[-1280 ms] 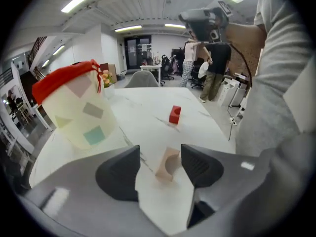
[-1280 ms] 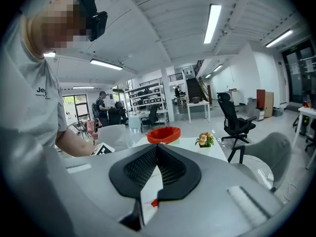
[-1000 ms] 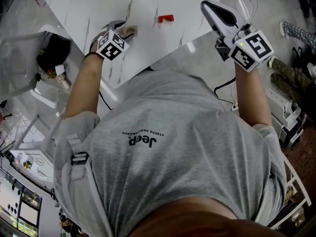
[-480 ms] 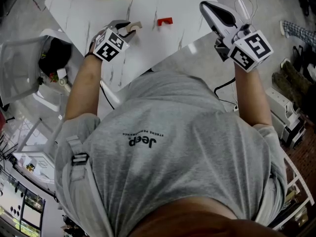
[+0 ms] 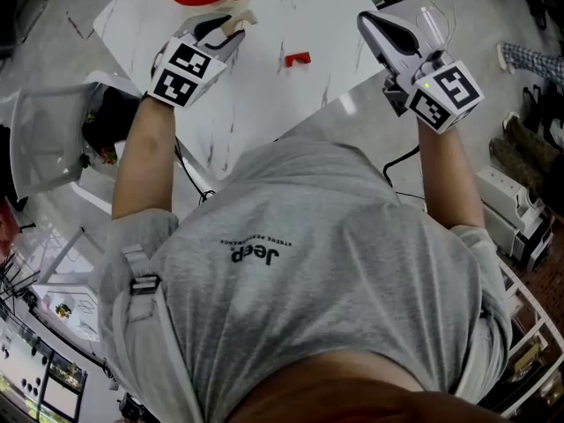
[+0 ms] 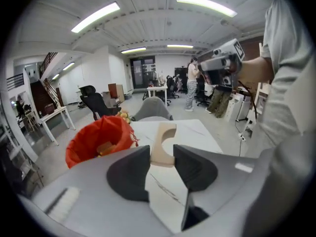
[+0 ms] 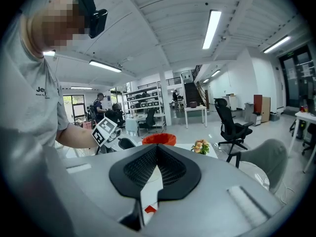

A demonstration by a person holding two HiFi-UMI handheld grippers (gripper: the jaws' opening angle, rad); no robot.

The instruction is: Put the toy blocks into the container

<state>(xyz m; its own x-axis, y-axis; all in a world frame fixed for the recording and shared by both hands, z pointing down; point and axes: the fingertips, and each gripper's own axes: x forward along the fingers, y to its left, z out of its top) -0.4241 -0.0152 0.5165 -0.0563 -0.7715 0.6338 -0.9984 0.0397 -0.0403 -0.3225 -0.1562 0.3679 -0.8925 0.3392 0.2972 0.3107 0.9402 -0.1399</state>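
Only one readable text here: "Jeep" on the grey shirt (image 5: 300, 289), upside down in the head view. I can't read the small line beneath it. The right gripper view shows just "Je".

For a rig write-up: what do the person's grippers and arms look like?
The left gripper and right gripper have light grey bodies, the right with a black top panel. Their jaws are black and ribbed. Each carries a white cube printed with black square markers. The person wears a grey short-sleeved T-shirt; forearms are bare.
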